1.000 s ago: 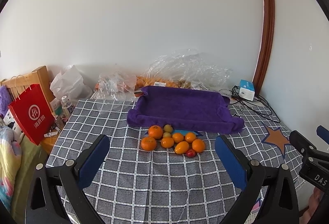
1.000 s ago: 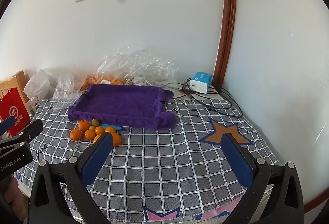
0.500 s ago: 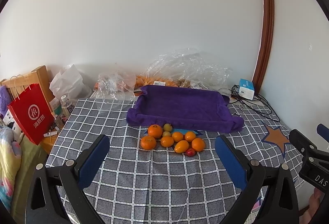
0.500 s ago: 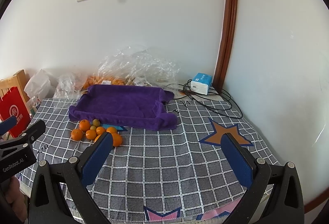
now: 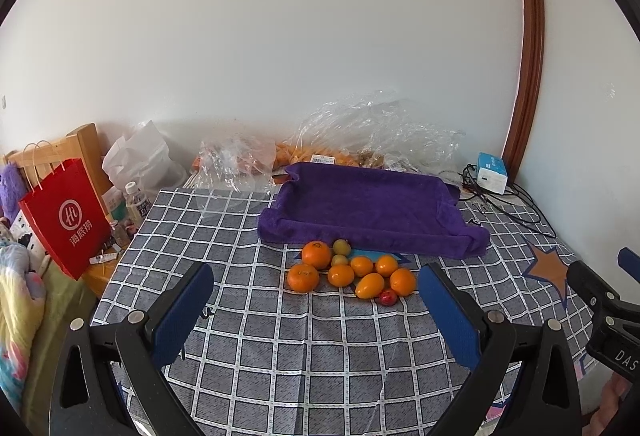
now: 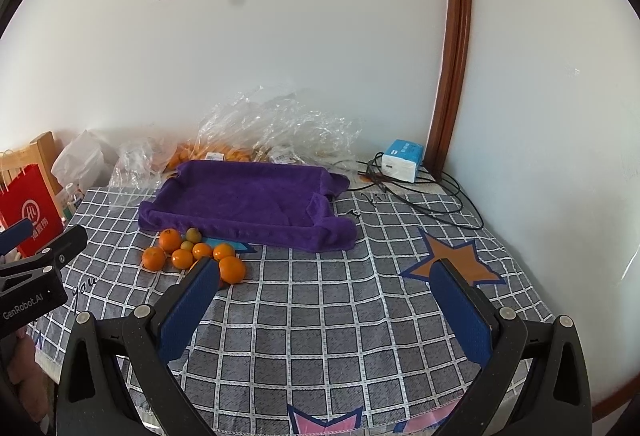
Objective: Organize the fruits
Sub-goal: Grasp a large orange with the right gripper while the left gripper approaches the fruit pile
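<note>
A cluster of several orange fruits (image 5: 340, 275) with two small greenish ones (image 5: 342, 247) and a small red one (image 5: 387, 297) lies on the checked tablecloth, just in front of a purple cloth-lined tray (image 5: 372, 204). My left gripper (image 5: 316, 288) hangs open above the near cloth, with the fruit seen between its fingers farther off. In the right wrist view the fruit cluster (image 6: 182, 258) sits at the left, partly behind my left finger, and the purple tray (image 6: 244, 200) is beyond it. My right gripper (image 6: 326, 282) is open and holds nothing.
Clear plastic bags (image 5: 372, 132) with more oranges lie against the wall behind the tray. A blue-white box (image 5: 492, 178) and black cables (image 6: 436, 204) sit at the back right. A red paper bag (image 5: 66, 216), bottles and a white bag stand past the table's left edge.
Both grippers have drifted slightly forward toward the table; the fruit and tray appear a little nearer. Nothing has been picked up or moved.
</note>
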Available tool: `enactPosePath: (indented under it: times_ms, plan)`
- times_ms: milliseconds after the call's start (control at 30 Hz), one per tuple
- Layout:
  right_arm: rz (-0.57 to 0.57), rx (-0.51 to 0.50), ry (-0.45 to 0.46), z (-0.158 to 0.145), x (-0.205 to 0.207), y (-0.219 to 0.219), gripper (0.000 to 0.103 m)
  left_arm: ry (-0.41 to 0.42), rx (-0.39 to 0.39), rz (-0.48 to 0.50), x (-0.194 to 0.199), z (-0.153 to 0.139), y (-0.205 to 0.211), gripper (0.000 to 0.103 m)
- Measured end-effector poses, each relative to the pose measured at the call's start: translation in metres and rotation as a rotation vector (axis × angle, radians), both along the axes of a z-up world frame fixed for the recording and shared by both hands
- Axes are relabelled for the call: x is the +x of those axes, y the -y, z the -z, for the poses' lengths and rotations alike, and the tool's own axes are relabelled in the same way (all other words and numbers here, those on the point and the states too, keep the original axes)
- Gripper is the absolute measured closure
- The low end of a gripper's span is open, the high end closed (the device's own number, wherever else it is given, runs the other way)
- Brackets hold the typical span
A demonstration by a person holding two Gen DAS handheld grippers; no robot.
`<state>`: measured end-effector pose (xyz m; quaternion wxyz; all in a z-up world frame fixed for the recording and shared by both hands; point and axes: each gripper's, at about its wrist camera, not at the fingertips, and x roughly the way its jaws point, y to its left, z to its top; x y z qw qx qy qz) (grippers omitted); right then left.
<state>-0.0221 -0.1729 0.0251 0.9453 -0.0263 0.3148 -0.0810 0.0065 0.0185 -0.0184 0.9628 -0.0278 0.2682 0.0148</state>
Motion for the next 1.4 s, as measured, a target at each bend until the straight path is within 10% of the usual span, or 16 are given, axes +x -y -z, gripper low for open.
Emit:
enactPosePath:
  times_ms: [700, 867, 1000, 1133, 1400]
  plan:
    - [-0.079, 0.028, -0.155, 0.095, 0.084, -0.021, 0.004, -0.234, -0.050, -0.084, 0.069, 0.099, -0.055, 0.002]
    - [-0.177, 0.016, -0.199, 0.120, 0.104, -0.041, 0.015, -0.260, -0.074, -0.121, 0.085, 0.117, -0.076, 0.005]
    - [-0.223, 0.045, -0.244, 0.142, 0.123, -0.054, 0.029, -0.331, -0.133, -0.096, 0.097, 0.135, -0.087, 0.028]
    - [-0.216, 0.078, -0.296, 0.159, 0.145, -0.059, 0.047, -0.322, -0.111, -0.081, 0.101, 0.141, -0.083, 0.028]
    - [-0.221, 0.148, -0.329, 0.172, 0.162, -0.060, 0.049, -0.334, -0.117, -0.061, 0.110, 0.143, -0.076, 0.028]
